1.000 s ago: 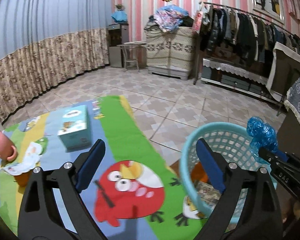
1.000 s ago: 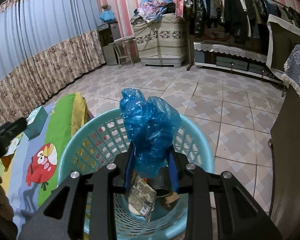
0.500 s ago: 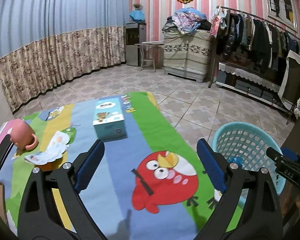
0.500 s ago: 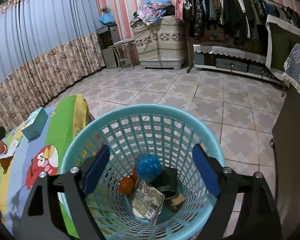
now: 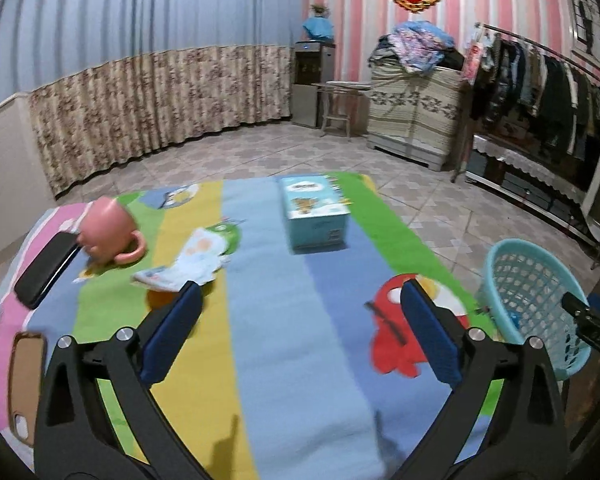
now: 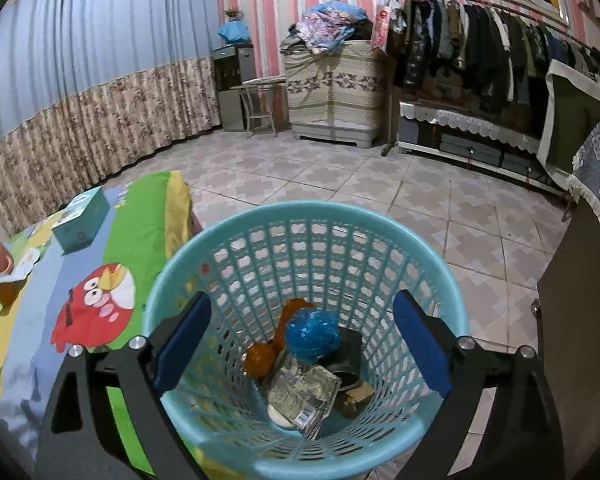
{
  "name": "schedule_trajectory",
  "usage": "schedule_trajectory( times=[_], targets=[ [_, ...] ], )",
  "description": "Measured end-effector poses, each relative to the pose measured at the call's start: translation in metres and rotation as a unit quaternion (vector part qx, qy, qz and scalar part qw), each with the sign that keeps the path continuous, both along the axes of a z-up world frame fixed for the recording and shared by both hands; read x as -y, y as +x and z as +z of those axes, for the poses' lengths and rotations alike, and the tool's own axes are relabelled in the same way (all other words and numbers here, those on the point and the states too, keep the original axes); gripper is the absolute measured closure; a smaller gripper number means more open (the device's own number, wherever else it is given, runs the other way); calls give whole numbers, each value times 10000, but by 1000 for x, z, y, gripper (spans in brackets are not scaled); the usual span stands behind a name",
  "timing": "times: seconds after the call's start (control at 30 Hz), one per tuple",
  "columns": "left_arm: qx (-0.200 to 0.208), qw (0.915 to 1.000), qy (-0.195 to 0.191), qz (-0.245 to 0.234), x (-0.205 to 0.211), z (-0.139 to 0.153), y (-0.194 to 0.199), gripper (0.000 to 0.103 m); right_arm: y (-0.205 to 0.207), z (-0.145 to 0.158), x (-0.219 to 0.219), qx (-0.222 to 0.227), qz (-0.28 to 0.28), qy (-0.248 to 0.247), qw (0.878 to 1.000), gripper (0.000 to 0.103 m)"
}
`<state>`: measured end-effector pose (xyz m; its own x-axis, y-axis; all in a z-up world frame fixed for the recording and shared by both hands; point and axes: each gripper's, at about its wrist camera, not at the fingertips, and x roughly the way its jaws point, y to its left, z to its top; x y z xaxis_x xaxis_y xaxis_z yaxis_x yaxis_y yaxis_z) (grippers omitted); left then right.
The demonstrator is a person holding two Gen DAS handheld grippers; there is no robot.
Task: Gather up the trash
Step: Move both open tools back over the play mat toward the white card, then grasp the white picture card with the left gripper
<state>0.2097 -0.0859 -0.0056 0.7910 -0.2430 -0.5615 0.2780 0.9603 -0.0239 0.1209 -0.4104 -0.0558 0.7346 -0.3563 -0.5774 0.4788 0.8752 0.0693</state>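
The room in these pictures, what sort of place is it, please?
Most likely a lived-in room of a home, perhaps a bedroom: a clothes rack full of coats, a cartoon blanket spread over a surface, and folded bedding piled on a covered cabinet.

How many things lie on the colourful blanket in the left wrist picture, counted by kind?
Pink mug: 1
Teal box: 1
White wrapper: 1
Orange thing, half hidden under the wrapper: 1
Black phone: 1
Brown flat case: 1
Total: 6
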Motion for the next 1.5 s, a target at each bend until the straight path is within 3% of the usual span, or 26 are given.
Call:
schedule_trajectory(
  times=[0.3,0.7,0.97,1.27,1.4,1.5],
  targets=[
    [-139,9990,81,406,-57,-19,3,6,1,7,-39,104,464,-3,9989,7],
    [-435,9950,75,896,-108,-36,26,6,25,-1,-84,-112,952,-73,9954,5],
    [-706,9939,-16,845,-110,-43,70,6,34,-10,-87,-363,1063,-101,9936,5],
    [-638,9949,348,693,-88,-59,111,7,42,-17,-84,-507,1074,-58,9929,5],
    [-729,9949,192,668,-91,-61,120,21,44,-18,-89,-567,1125,-160,9919,5],
    [-774,9951,111,610,-92,-62,122,48,45,-18,-94,-615,1172,-293,9908,5]
  ],
)
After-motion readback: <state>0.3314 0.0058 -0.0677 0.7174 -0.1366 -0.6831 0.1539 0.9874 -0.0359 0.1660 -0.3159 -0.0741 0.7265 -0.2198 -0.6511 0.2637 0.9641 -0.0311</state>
